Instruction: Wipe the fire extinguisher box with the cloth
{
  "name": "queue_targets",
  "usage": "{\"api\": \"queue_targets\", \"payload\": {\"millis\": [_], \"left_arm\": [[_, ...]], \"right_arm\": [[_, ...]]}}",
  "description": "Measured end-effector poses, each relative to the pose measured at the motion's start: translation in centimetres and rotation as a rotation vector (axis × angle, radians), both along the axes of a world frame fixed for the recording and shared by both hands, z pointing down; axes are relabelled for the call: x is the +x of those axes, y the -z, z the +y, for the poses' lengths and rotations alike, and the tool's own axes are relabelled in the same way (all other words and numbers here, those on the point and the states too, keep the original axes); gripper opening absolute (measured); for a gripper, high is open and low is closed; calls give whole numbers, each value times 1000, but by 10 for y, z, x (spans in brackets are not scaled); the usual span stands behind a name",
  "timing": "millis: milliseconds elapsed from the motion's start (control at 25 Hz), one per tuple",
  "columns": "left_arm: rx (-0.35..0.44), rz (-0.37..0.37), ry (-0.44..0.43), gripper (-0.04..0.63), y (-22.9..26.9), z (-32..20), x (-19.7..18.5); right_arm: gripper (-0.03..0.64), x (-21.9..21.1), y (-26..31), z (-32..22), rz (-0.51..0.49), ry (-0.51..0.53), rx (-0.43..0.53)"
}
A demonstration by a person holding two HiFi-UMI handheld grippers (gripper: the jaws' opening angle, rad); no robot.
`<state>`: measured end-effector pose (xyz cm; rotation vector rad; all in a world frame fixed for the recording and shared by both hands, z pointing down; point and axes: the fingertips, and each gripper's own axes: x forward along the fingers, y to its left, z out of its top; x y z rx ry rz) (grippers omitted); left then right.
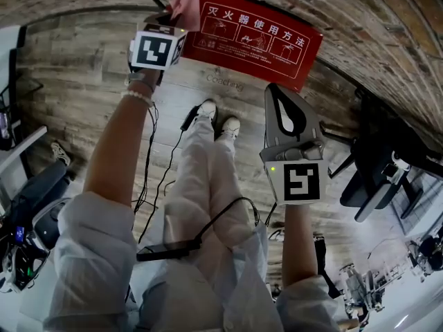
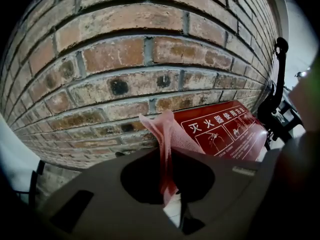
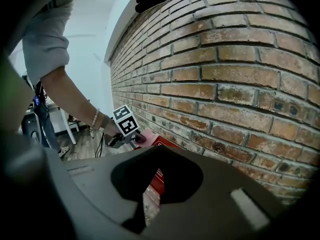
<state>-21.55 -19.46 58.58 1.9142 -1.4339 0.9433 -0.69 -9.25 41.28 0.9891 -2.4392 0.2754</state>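
Note:
The red fire extinguisher box (image 1: pixel 256 37) with white print stands against the brick wall, its top face toward me. My left gripper (image 1: pixel 166 16) is shut on a pink cloth (image 1: pixel 183 7) at the box's left end. In the left gripper view the cloth (image 2: pixel 162 129) rises out of the closed jaws, with the box (image 2: pixel 225 131) just to its right. My right gripper (image 1: pixel 272 87) hovers in front of the box's right part, shut with nothing in it. From the right gripper view I see the left gripper's marker cube (image 3: pixel 125 121) beside the box (image 3: pixel 160 143).
The brick wall (image 2: pixel 150 59) runs right behind the box. Below me are wooden floor (image 1: pixel 83 81), the person's legs and white shoes (image 1: pixel 218 120), and a dangling cable (image 1: pixel 166 178). Black chairs (image 1: pixel 377 178) stand at the right, other equipment (image 1: pixel 28 213) at the left.

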Motion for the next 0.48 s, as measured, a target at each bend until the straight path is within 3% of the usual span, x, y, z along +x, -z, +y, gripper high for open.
{"api": "queue_targets", "payload": {"millis": [480], "left_arm": [[116,56,-37,11,42,15,24]], "right_arm": [[5,12,16,5,-8,-22,22]]}}
